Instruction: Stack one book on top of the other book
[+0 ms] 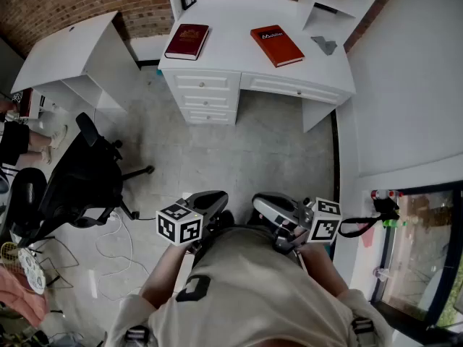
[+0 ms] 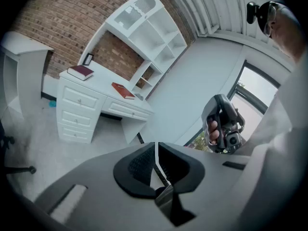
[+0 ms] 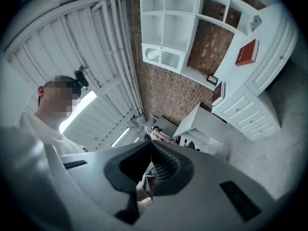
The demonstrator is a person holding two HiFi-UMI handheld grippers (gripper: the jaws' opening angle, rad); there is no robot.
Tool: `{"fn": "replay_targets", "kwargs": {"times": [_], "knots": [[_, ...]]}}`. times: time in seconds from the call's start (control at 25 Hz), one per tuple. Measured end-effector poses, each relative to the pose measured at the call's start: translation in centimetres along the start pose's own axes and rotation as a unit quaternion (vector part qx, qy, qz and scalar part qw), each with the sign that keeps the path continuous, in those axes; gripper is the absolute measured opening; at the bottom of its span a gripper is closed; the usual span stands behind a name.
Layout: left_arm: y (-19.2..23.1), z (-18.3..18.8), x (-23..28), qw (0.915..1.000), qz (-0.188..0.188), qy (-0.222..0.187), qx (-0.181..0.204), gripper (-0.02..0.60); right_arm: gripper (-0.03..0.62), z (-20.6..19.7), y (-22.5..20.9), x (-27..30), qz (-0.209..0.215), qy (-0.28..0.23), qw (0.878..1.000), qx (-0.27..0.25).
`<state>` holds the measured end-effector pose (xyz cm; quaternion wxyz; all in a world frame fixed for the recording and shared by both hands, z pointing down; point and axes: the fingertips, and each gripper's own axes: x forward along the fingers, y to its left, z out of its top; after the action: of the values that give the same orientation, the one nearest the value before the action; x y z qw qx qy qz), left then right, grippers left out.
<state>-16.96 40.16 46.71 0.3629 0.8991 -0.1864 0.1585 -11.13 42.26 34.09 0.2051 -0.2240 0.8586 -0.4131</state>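
Two books lie apart on the white desk (image 1: pixel 231 20) far ahead of me: a dark red book (image 1: pixel 187 41) on its left part and an orange-red book (image 1: pixel 277 45) to the right. Both grippers are held close to my chest, far from the desk. My left gripper (image 1: pixel 215 196) is shut and holds nothing; my right gripper (image 1: pixel 265 203) also looks shut and holds nothing. The left gripper view has the shut left gripper (image 2: pixel 157 150), the dark red book (image 2: pixel 81 71), the orange-red book (image 2: pixel 123 90) and the right gripper (image 2: pixel 224 124). The right gripper view shows the right gripper (image 3: pixel 150 149) and both books (image 3: pixel 247 52), (image 3: pixel 217 93).
A black office chair (image 1: pixel 79 179) stands on the floor at the left, cables (image 1: pixel 108 244) beside it. A second white desk (image 1: pixel 65 56) is at the far left. The desk has drawers (image 1: pixel 206 96), a shelf unit (image 1: pixel 333 6) and a small grey object (image 1: pixel 325 45).
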Motion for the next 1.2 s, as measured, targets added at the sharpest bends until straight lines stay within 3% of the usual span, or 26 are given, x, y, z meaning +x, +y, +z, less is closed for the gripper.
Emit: {"fn": "replay_targets", "kwargs": {"times": [0.48,0.72,1.2], "knots": [[-2.7,0.9,1.7,0.9999,-0.004,-0.003,0.015,0.020,0.006,1.6,-0.2,-1.8,0.000,-0.012,1.000,-0.010],[-4.4,1.6,4.2,0.9997,-0.007,0.002,0.025,0.020,0.008,2.4,-0.9,-3.2,-0.002,0.005,1.000,-0.018],[-5.7,2.8,7.0,0.9977,0.032,0.023,0.055,0.020,0.008,5.2,-3.2,-6.3,0.009,-0.016,1.000,0.023]]}}
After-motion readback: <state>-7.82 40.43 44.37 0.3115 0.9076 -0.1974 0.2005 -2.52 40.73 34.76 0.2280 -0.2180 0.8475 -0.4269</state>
